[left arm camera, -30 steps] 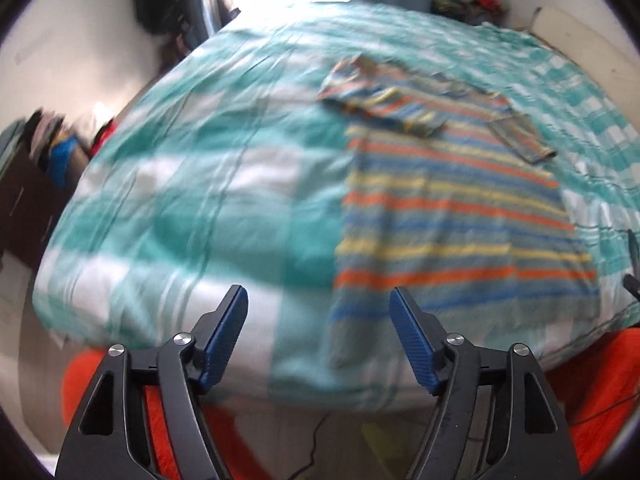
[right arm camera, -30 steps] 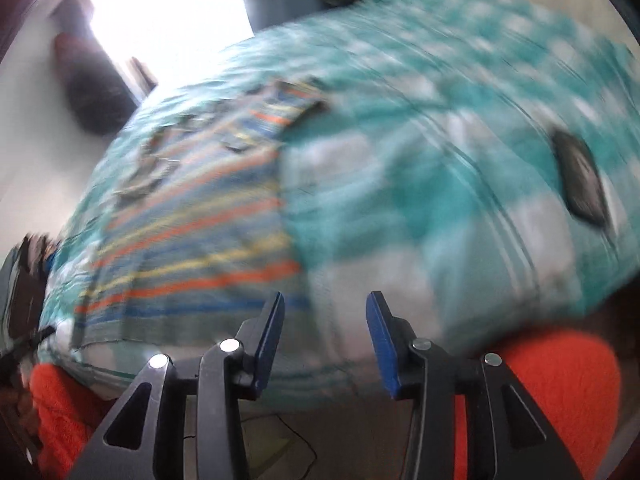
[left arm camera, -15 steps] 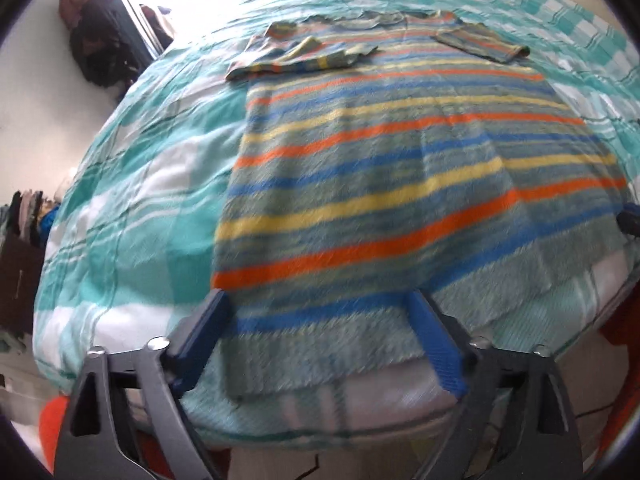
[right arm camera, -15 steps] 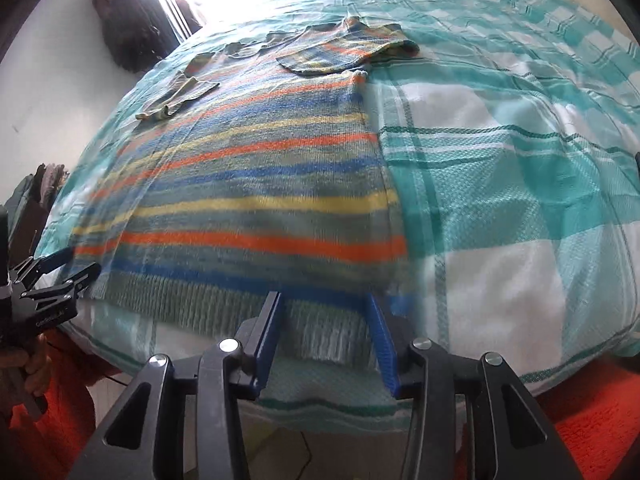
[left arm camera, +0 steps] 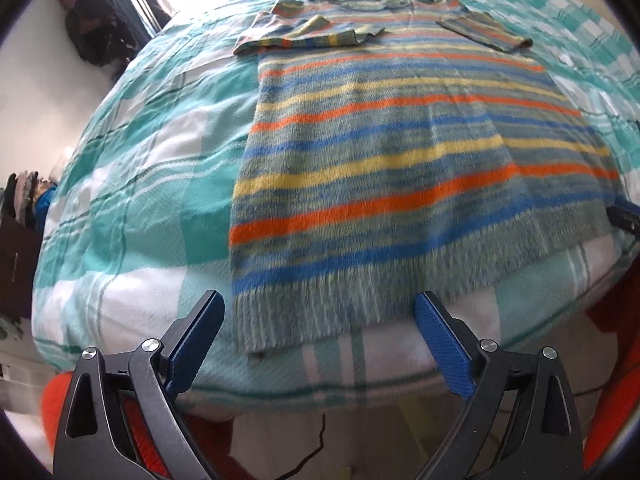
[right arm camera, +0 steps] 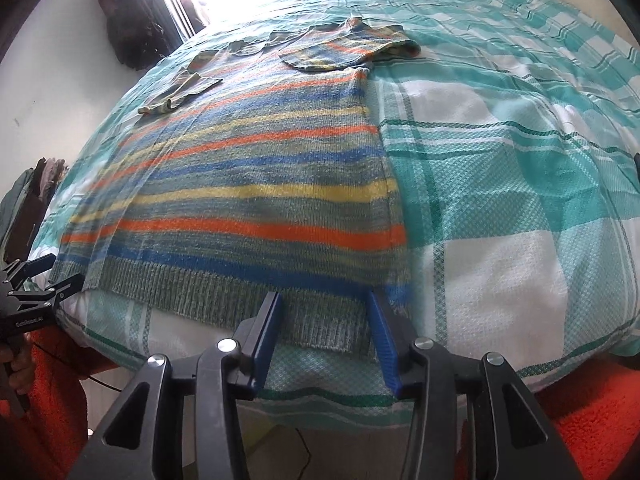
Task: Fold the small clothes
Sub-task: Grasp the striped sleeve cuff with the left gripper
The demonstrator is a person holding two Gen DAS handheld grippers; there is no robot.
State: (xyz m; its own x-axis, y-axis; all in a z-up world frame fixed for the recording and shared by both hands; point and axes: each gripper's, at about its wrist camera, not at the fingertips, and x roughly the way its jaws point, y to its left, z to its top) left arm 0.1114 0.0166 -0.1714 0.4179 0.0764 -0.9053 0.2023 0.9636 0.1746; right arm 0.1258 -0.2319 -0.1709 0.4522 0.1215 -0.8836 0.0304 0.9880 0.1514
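Both claws closer to striped sweater [left arm camera: 400, 168] hem than before, left claw [left arm camera: 320, 320] spread wide, right claw [right arm camera: 324, 314] parted astride hem corner

One striped sweater [left arm camera: 400, 168] lies on one checked bedspread [left arm camera: 140, 184], with two tools, left [left arm camera: 316, 320] and right [right arm camera: 324, 312].

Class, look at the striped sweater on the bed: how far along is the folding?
Done: both sleeves of the striped sweater lie folded in over its body. In hand: the left gripper and right gripper are open at the hem's two corners, nothing gripped. Left: grasping the hem and folding the body up.
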